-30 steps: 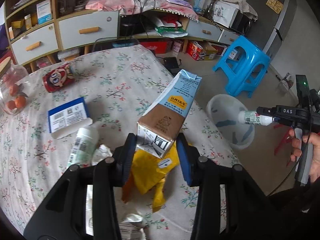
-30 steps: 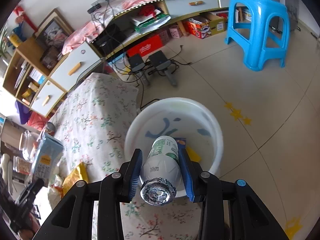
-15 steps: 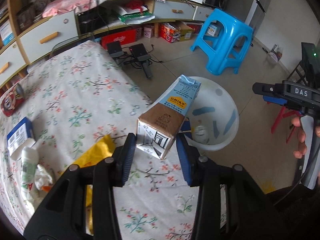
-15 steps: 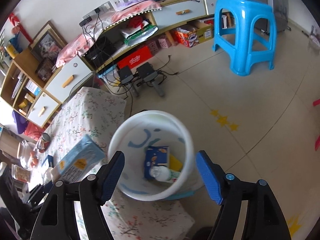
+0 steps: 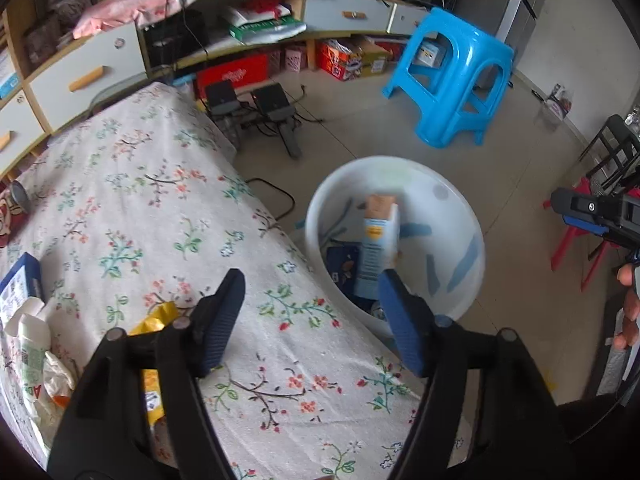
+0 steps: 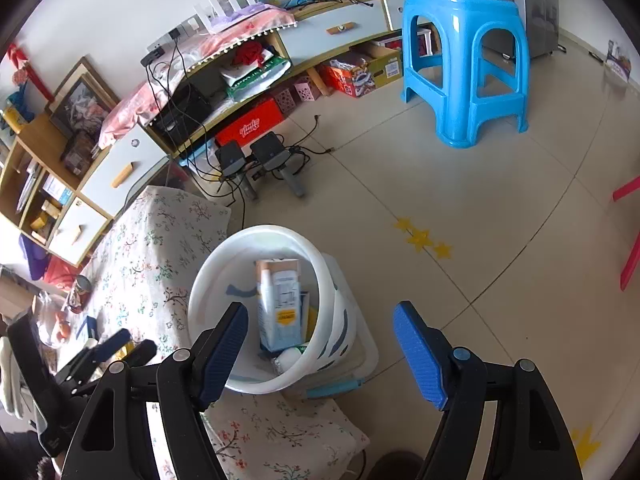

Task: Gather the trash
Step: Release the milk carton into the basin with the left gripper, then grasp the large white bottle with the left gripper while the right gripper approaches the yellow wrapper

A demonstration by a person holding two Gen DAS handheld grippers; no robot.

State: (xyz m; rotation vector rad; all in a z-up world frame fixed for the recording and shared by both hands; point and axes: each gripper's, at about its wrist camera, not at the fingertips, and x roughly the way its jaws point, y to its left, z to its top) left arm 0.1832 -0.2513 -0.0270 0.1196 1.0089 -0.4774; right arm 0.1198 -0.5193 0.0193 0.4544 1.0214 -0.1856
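A white bin (image 5: 464, 216) (image 6: 208, 280) stands on the floor beside the floral table (image 5: 160, 208). The blue and tan carton (image 5: 378, 236) (image 6: 278, 308) lies inside it, with a white bottle (image 6: 290, 358) and a dark blue packet (image 5: 344, 264). My left gripper (image 5: 310, 320) is open and empty above the table edge next to the bin. My right gripper (image 6: 320, 354) is open and empty above the bin. On the table lie a yellow wrapper (image 5: 156, 324), a white tube (image 5: 32, 344) and a blue box (image 5: 18, 284).
A blue stool (image 5: 452, 80) (image 6: 460, 64) stands on the floor beyond the bin. Two black speakers (image 5: 248, 100) with cables lie near the shelf unit (image 5: 240, 24). A red can (image 5: 8, 216) lies at the table's left. A red chair (image 5: 576, 236) is at the right.
My left gripper opened and the carton dropped into the bin. One second ago my right gripper held the white bottle; it opened, the bottle fell into the bin, and it stays open.
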